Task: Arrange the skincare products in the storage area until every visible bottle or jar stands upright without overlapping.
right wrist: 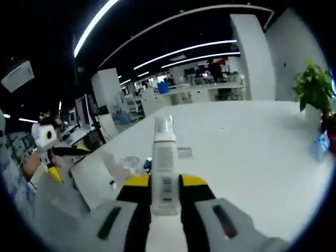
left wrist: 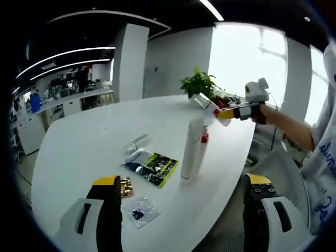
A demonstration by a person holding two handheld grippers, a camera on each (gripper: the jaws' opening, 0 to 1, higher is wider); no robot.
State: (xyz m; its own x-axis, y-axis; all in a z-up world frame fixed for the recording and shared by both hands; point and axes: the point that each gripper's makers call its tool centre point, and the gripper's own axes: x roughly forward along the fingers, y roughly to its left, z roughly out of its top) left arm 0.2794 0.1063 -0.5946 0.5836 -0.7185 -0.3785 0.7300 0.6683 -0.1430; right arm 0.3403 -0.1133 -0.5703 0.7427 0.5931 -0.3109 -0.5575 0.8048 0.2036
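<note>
risk at this stage lies mainly with the bottle (right wrist: 166,170) held by the right gripper (right wrist: 165,197): its jaws are closed against the sides of this white pump bottle, gripping low on the body, and in the left gripper view the same bottle (left wrist: 210,107) hangs tilted in the air above the far part of the white table (left wrist: 84,152), well apart from the other items. a grip this low leaves most of the bottle's length above the jaws, so a quick swing could, in all likelihood, pivot or slip it. left gripper (left wrist: 181,202) is spread wide with nothing between its jaws, and sits near the table's front edge. a tall white bottle (left wrist: 192,149) stands upright near the middle of the table; setting the held bottle down too close could knock it over. a green and black packet (left wrist: 153,167) lies flat just beside it, and a clear item (left wrist: 137,142) lies on its side farther back; landing the bottle on either would leave it leaning. a small gold item (left wrist: 125,187) and a clear pouch (left wrist: 139,212) lie near the left jaw, within easy reach of an accidental nudge.
</note>
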